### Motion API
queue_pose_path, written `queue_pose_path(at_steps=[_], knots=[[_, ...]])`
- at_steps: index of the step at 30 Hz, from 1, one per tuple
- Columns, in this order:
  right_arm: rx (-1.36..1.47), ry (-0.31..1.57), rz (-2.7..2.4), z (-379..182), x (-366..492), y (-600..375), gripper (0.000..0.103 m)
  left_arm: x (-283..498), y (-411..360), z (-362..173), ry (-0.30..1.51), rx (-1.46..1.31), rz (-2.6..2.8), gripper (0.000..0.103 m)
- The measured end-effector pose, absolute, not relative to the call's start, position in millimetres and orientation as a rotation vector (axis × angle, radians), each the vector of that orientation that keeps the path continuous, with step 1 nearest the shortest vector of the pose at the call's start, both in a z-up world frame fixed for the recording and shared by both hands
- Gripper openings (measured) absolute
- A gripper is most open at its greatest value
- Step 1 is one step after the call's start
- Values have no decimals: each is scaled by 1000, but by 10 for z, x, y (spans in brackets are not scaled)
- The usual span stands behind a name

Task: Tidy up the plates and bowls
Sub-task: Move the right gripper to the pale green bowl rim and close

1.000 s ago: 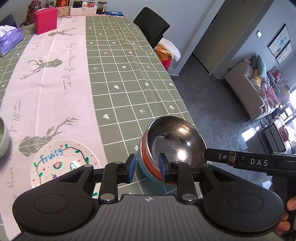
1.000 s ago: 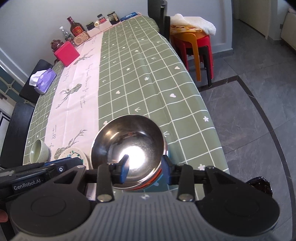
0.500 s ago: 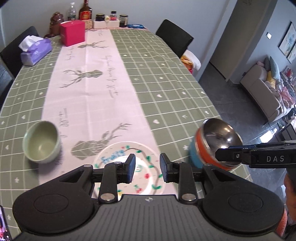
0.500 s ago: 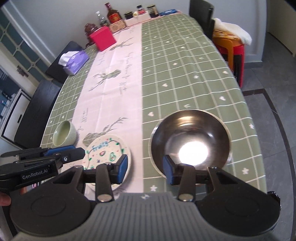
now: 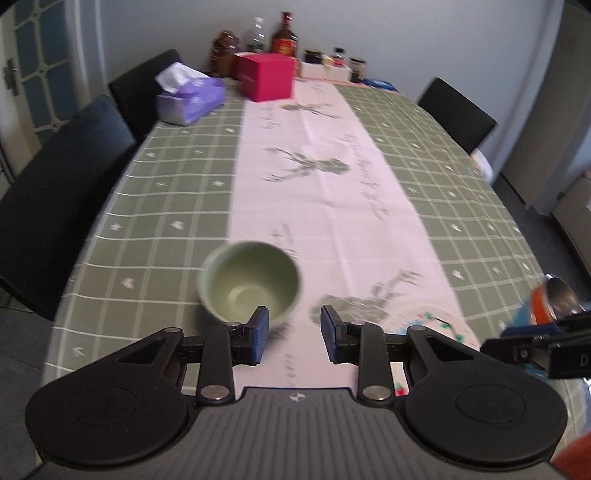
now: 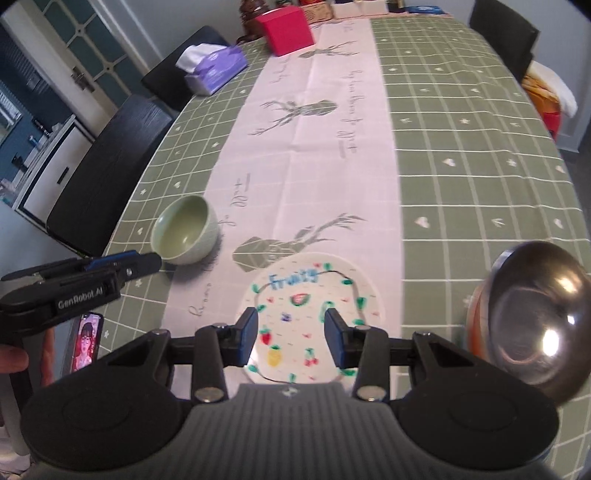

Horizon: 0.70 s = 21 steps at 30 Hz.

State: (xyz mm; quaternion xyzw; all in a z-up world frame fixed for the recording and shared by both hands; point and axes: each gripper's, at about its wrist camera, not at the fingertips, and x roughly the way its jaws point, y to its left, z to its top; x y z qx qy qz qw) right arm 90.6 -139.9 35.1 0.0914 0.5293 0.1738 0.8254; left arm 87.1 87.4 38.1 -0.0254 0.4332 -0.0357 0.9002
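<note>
Bowls and plate on the bench
Green bowl point(image 5: 251, 282) sat at eleven o'clock of the left gripper point(image 5: 291, 338); fruit plate point(image 6: 314, 295) lay under the right gripper point(image 6: 290, 338); both grippers partly open, empty.

Middle of surface point(image 6: 461, 155) lay bare and passable. Near edge crowded: green bowl point(image 6: 184, 234) at left, fruit-print plate point(image 6: 310, 295) centre, steel bowl point(image 6: 535, 317) right, gaps between each. Far end blocked by red box point(image 6: 286, 29), tissue pack point(image 6: 216, 68), bottles point(image 5: 282, 38). Black chairs point(image 6: 107, 177) lined left side.
</note>
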Motion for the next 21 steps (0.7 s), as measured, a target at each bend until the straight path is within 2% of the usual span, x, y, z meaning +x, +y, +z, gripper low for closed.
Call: queue_pose_path(at_steps=[9,11,21], knots=[[153,1131,427,177,1287,-702,39,1135,1381,150,937,-84,14,36],[148,1136,434,128,1365,-577,34,1193,1435,97,946,-87,15,36],[133,1151,429,-37,1723,-110,34,1468,1590,-168,980,-151,-11,36]])
